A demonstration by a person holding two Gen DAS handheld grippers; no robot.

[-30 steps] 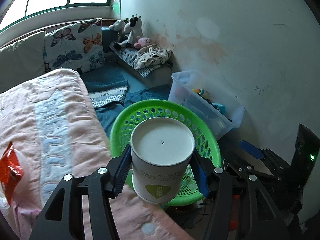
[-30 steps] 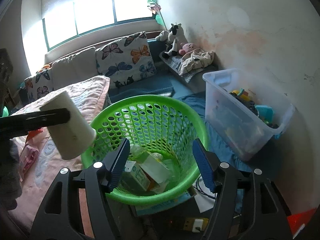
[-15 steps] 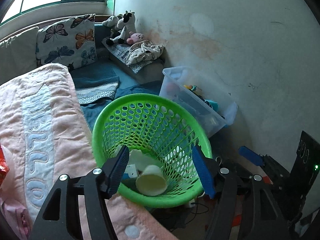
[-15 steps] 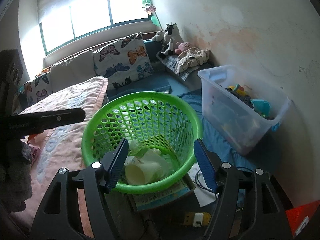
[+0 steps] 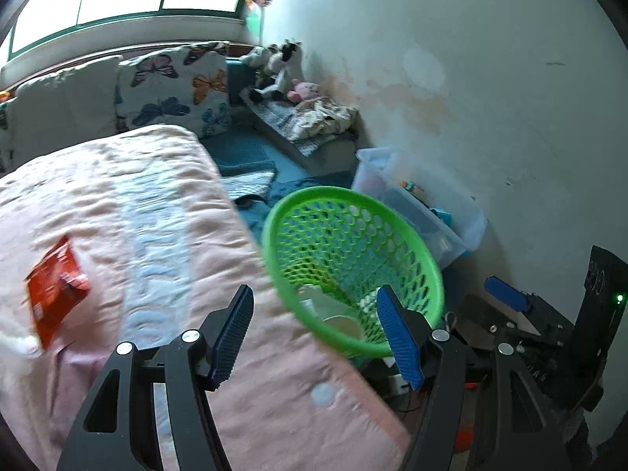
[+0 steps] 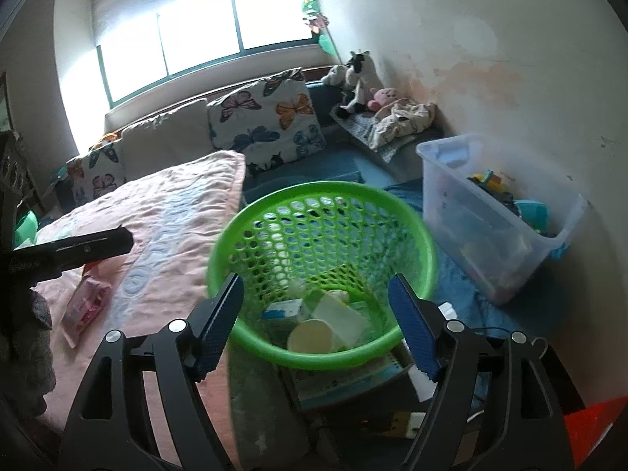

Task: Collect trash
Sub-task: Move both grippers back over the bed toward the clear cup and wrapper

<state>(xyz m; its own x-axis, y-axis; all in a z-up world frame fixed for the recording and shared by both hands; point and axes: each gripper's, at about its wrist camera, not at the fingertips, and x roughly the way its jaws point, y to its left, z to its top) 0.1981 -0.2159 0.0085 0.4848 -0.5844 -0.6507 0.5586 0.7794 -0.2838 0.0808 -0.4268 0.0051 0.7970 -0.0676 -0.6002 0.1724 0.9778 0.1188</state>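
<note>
A green mesh basket (image 5: pixel 408 231) (image 6: pixel 235 235) stands beside the bed. A white paper cup (image 6: pixel 310 335) (image 5: pixel 345 324) lies on its side in it with cartons and other trash. My left gripper (image 5: pixel 316 337) is open and empty over the pink bedspread's edge, left of the basket. A red snack packet (image 5: pixel 55 286) lies on the bedspread to its left. My right gripper (image 6: pixel 316 324) is open and empty in front of the basket. A pink packet (image 6: pixel 88 300) lies on the bed. The left gripper's arm (image 6: pixel 70 251) shows at the left in the right wrist view.
A pink bedspread (image 5: pixel 137 216) (image 6: pixel 165 212) covers the bed. A clear plastic bin (image 6: pixel 494 227) (image 5: pixel 424 212) of toys stands by the wall right of the basket. Butterfly cushions (image 6: pixel 271 117) and soft toys (image 6: pixel 357 78) sit at the back. Cables and a power strip (image 6: pixel 404 420) lie on the floor.
The left gripper opened and let the paper cup drop into the basket, then swung left toward the bed; the red packet came into its view. The right gripper stayed open.
</note>
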